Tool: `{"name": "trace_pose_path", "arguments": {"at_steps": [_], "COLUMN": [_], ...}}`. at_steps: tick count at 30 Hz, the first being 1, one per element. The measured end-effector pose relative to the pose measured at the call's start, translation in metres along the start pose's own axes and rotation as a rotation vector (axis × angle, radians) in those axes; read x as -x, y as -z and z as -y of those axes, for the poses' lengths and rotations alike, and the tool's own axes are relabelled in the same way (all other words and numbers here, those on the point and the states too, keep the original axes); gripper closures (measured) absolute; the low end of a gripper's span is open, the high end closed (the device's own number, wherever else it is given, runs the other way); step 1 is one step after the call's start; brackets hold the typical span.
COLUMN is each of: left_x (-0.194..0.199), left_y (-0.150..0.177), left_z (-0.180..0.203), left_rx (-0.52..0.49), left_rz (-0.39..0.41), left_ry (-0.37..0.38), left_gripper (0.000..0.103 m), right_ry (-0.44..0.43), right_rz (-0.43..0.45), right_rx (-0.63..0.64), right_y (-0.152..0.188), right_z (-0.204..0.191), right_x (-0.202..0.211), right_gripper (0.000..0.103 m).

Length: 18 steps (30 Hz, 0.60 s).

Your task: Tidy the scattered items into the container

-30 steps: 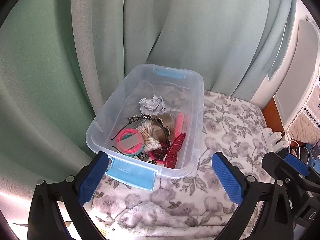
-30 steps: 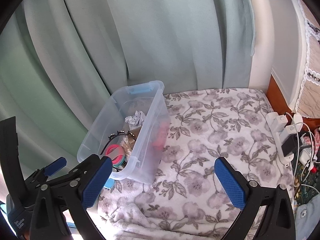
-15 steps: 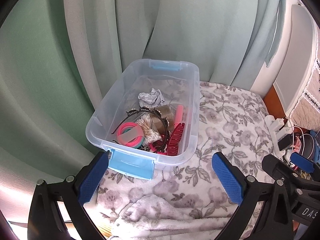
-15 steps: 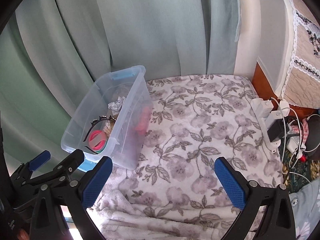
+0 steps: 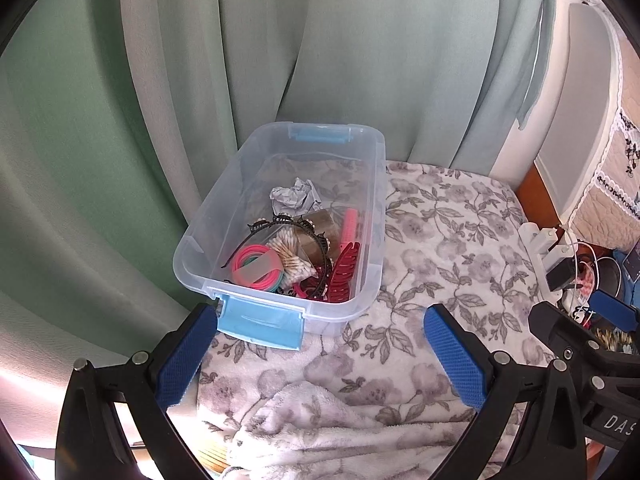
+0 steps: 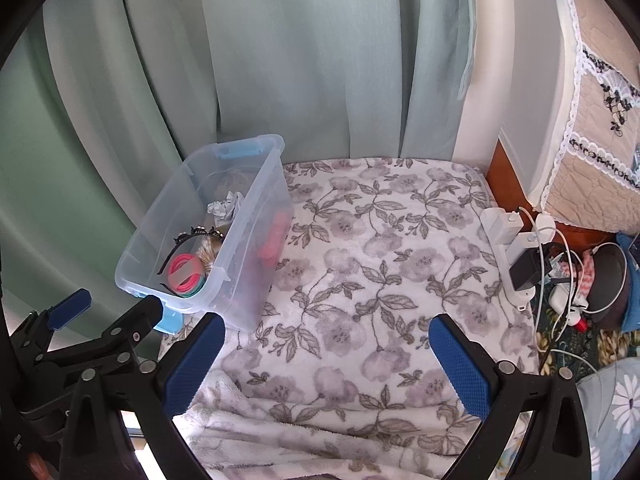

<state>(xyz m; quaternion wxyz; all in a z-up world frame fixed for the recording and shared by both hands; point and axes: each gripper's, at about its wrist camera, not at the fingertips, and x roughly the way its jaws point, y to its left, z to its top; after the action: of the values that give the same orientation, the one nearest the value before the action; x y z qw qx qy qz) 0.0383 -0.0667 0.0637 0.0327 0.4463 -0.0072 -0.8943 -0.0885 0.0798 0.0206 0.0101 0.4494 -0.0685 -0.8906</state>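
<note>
A clear plastic bin with blue latches stands on the floral blanket at the back left. Inside lie pink hair bands, a black headband, a red claw clip, cotton swabs, a brown tape roll and a crumpled paper ball. My left gripper hovers open in front of the bin's near end, holding nothing. My right gripper hangs open over bare blanket to the bin's right, also empty.
The grey-flowered blanket covers the surface. Green curtains hang close behind the bin. A white power strip with chargers and cables lies off the blanket's right edge, beside clutter on the floor. The other gripper's body shows at each view's lower corner.
Both grippers have drawn back and up from the bin, so it looks smaller and farther in each view. Their jaws stayed open. The bin's contents have not shifted.
</note>
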Motion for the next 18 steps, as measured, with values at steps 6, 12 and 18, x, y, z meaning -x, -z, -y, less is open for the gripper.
{"name": "trace_pose_path", "arguments": {"at_steps": [6,12,18], "left_x": [0.005,0.012,0.018], "left_y": [-0.001,-0.001,-0.001], "left_z": [-0.002,-0.005,-0.008], "left_rx": [0.005,0.017,0.025], "left_rz": [0.001,-0.009,-0.001], "left_ry": [0.017,0.036,0.051], "left_gripper": [0.0,0.0,0.0], "right_ry": [0.008,0.012,0.011], "right_rz": [0.014,0.027,0.041], "right_rx": [0.006,0.013,0.019], "right_y": [-0.002,-0.003,-0.004], "right_z": [-0.002,-0.004,-0.006], "right_x": [0.009,0.019,0.027], "right_gripper": [0.0,0.0,0.0]}}
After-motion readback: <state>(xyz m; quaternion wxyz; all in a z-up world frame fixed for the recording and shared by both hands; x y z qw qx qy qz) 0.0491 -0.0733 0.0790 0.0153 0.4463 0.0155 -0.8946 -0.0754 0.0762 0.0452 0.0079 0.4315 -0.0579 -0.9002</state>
